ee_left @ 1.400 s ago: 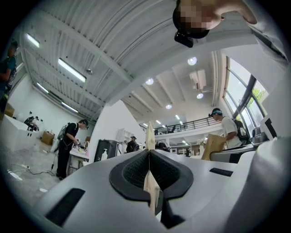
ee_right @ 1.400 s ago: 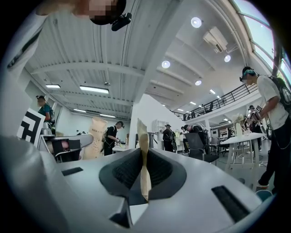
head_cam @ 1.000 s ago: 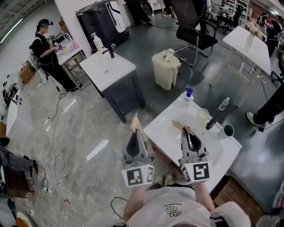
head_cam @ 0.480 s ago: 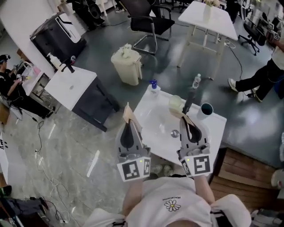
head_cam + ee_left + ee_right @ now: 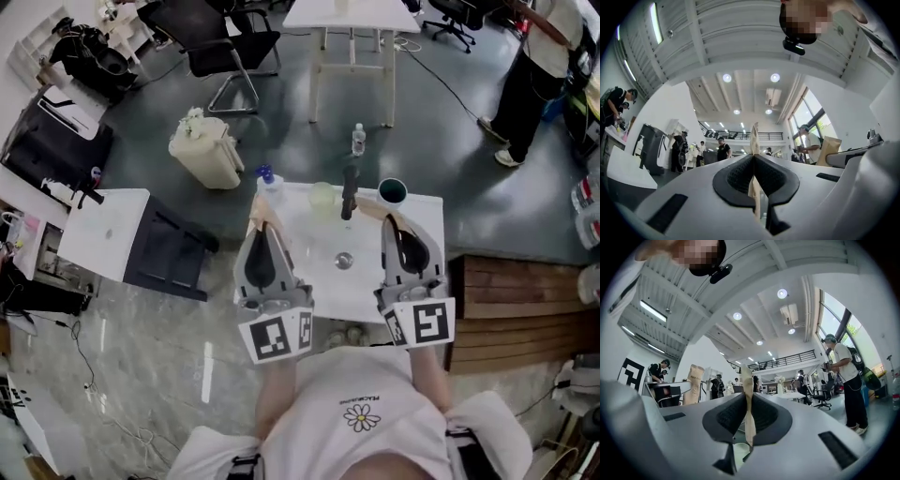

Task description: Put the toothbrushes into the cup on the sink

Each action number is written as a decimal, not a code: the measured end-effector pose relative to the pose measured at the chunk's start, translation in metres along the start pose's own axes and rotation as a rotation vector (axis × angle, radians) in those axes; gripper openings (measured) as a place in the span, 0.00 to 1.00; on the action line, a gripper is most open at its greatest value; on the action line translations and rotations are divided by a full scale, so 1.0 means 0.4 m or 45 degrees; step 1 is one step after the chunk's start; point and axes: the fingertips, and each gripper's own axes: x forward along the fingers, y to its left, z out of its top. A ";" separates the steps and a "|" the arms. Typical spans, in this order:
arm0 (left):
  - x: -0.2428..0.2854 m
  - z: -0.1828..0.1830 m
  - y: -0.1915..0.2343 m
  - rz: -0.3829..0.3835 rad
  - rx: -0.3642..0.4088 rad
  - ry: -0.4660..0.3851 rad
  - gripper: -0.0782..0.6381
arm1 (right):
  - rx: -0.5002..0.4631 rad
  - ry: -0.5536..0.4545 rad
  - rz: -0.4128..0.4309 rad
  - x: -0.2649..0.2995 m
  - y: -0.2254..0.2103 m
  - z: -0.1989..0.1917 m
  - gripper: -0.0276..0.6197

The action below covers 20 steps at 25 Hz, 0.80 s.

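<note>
In the head view my left gripper and right gripper are held up side by side over the white sink. Each is shut on a flat tan paper packet, the right one's packet pointing towards the tap. In the left gripper view the tan packet stands edge-on between the shut jaws of the left gripper. The right gripper pinches its packet likewise. A dark teal cup and a pale green cup stand at the sink's far edge.
A black tap rises between the two cups, with the drain in the basin. A blue-capped bottle stands at the far left corner. Beyond are a cream bin, a water bottle, and a wooden bench at right.
The head view has swung round, so the sink now lies square under both grippers instead of off to the right. Both grippers stay shut on their packets.
</note>
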 end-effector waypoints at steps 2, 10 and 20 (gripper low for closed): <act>0.013 -0.002 -0.020 -0.043 -0.019 -0.008 0.13 | -0.007 -0.004 -0.046 -0.012 -0.019 0.006 0.09; 0.041 -0.017 -0.083 -0.164 -0.096 -0.029 0.13 | -0.025 0.005 -0.171 -0.058 -0.079 0.007 0.09; 0.047 -0.015 -0.115 -0.209 -0.094 -0.013 0.13 | -0.036 0.023 -0.221 -0.046 -0.138 0.017 0.09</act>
